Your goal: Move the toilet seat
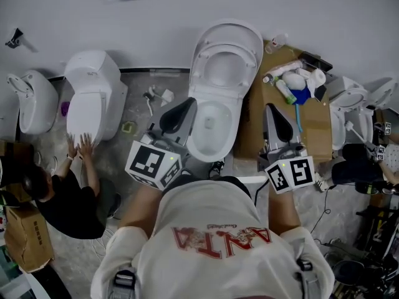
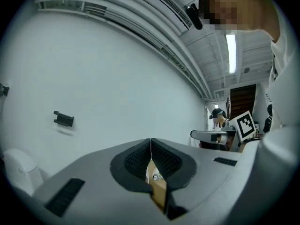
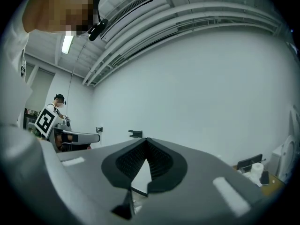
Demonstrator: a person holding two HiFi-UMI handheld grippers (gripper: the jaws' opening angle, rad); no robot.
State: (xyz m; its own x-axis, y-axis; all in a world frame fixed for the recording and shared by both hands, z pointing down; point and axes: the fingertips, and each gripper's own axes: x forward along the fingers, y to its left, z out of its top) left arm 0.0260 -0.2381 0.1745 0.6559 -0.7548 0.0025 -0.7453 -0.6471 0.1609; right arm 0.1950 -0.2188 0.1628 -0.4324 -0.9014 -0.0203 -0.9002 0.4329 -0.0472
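Note:
The white toilet stands in the middle of the head view, its bowl open. The seat ring and the lid are both raised against the wall. My left gripper hovers over the bowl's left rim, shut, with nothing between its jaws. My right gripper is just right of the bowl, over the cardboard box, also shut and holding nothing. Both point level at the white wall. In the left gripper view the pads meet at the tips, as do the pads in the right gripper view.
A cardboard box with bottles and cloths stands right of the toilet. A second toilet stands to the left, where a crouching person has both hands on it. More toilets stand at far left and far right. A black bracket is on the wall.

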